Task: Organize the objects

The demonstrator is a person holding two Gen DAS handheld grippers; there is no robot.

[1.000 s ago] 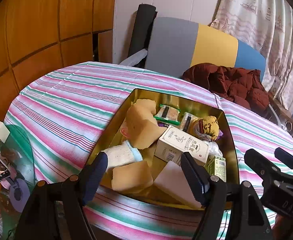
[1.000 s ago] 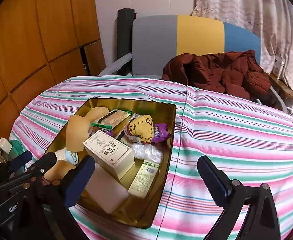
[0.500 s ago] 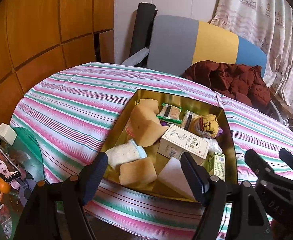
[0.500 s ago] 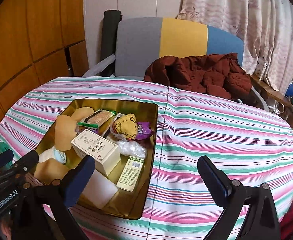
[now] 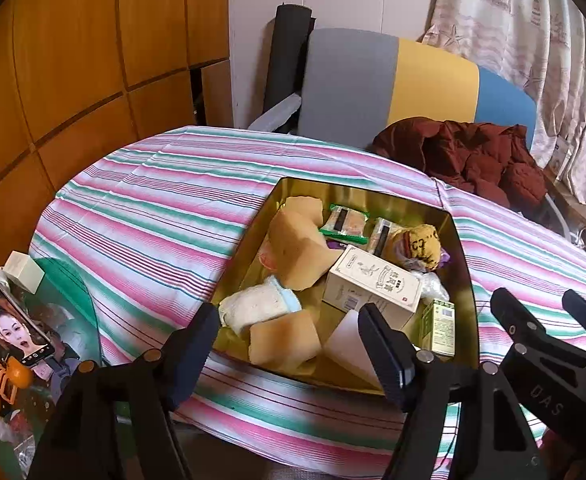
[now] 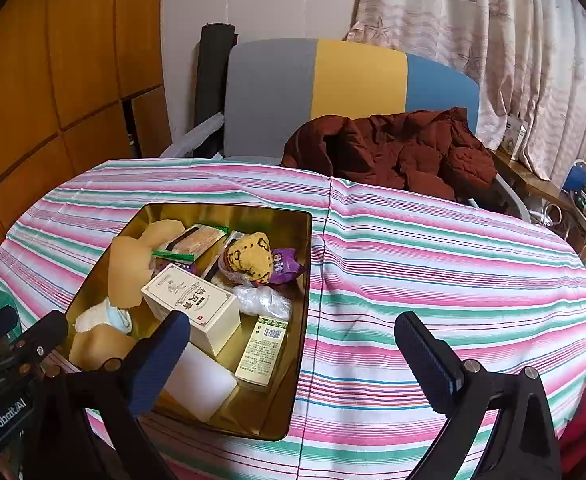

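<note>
A gold tin tray (image 5: 463, 280) (image 6: 303, 280) sits on the striped tablecloth, filled with several items: tan sponges (image 5: 297, 250), a cream box (image 5: 373, 286) (image 6: 191, 304), snack packets (image 5: 347, 222), a yellow knitted thing (image 6: 249, 258), a white block (image 6: 199, 380) and a small green box (image 6: 265, 350). My left gripper (image 5: 289, 348) is open and empty, hovering at the tray's near edge. My right gripper (image 6: 293, 356) is open and empty, above the tray's near right corner. Each gripper shows in the other's view.
A dark red jacket (image 6: 393, 148) lies on the grey, yellow and blue chair (image 6: 333, 84) behind the table. A phone (image 5: 9, 320) and small items sit on a glass surface at the left. Bare striped cloth (image 6: 453, 272) lies right of the tray.
Both grippers have pulled back and up from the tray, so more of the table shows. Both stay open; nothing in the tray moved.
</note>
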